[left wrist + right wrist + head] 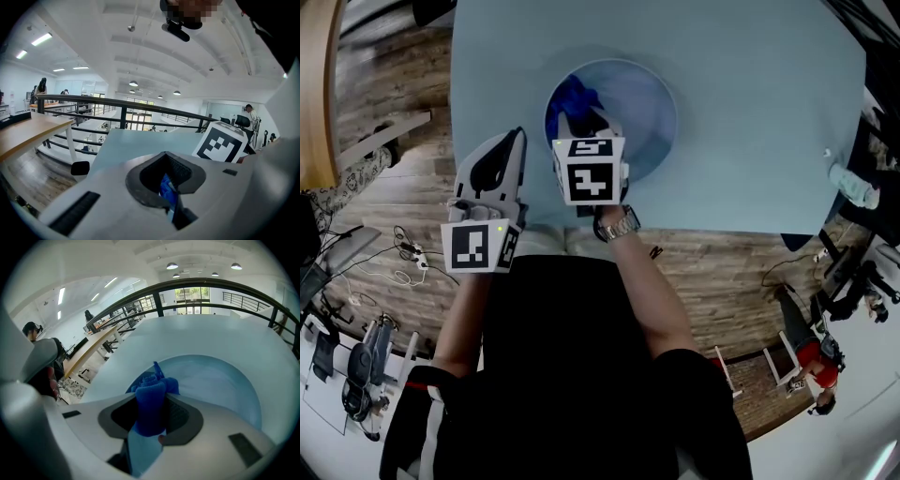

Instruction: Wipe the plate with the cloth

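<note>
**While the right gripper clamps the cloth on the plate, the left one hangs off the table's near edge**

Although the table [750,112] is wide, the plate [652,103] sits close to its near edge, left of the middle. Bare pale blue tabletop runs far and right of the plate. A clear bottle [851,184] lies by the table's right edge, well apart from the plate. Wooden floor [394,75] shows past the left and near edges.

The right gripper [589,117] reaches over the near rim of the plate. Its jaws are pressed onto the cloth [574,98], which bulges out between them in a thick roll. In the right gripper view the cloth's free end lies on the left part of the plate.

The left gripper [514,139] is near the table's near edge, just left of the plate and beside the right gripper. Its jaws are drawn together, leaving only a narrow slit. A sliver of blue shows in that slit; I cannot tell what it is.

The cloth is deep blue, soft and crumpled. The plate is round, pale and shallow, its right part bare and smooth.
</note>
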`<action>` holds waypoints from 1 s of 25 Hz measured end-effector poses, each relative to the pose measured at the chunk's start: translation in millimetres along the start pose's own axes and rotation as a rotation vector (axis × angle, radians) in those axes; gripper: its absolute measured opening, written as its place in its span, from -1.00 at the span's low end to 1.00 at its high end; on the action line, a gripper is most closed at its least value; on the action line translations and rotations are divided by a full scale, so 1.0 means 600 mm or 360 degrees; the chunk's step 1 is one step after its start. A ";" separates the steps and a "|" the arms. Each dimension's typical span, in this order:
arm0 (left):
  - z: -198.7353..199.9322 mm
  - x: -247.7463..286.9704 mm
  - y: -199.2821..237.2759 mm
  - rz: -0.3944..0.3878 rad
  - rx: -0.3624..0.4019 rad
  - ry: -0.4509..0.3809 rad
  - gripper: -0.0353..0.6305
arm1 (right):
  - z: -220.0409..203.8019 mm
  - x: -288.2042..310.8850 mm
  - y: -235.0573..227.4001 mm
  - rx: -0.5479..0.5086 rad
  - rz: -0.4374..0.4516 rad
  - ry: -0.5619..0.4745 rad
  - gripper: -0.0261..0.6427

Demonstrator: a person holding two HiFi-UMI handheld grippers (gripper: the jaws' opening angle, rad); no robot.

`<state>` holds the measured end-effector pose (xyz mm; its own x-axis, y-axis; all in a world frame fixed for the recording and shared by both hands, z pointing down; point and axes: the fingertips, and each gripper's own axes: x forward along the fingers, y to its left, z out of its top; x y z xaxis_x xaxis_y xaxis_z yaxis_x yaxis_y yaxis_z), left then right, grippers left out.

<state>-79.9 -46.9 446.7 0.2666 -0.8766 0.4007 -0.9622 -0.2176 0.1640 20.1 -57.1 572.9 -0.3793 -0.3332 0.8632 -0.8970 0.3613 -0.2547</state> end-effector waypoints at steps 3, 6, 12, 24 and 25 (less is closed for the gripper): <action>-0.002 -0.006 -0.007 -0.0009 -0.0004 -0.0010 -0.89 | -0.014 -0.005 0.010 -0.0015 0.0009 0.0007 -0.56; -0.006 -0.013 -0.017 -0.0022 -0.0003 -0.0018 -0.89 | -0.030 -0.010 0.017 -0.0027 0.0019 0.0020 -0.56; -0.010 -0.030 -0.036 -0.0045 0.0008 -0.0027 -0.89 | -0.068 -0.027 0.017 -0.0043 0.0007 0.0058 -0.56; -0.021 -0.065 -0.069 -0.0069 0.0038 -0.0054 -0.89 | -0.133 -0.062 -0.009 -0.0030 -0.0053 0.0083 -0.56; -0.021 -0.068 -0.075 -0.0073 0.0041 -0.0057 -0.89 | -0.138 -0.066 -0.015 -0.0021 -0.0062 0.0082 -0.56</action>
<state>-47.0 3.7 434.2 0.3089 -0.8802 0.3604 -0.9502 -0.2687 0.1580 61.8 25.1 576.9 -0.3317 -0.3023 0.8936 -0.9077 0.3605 -0.2149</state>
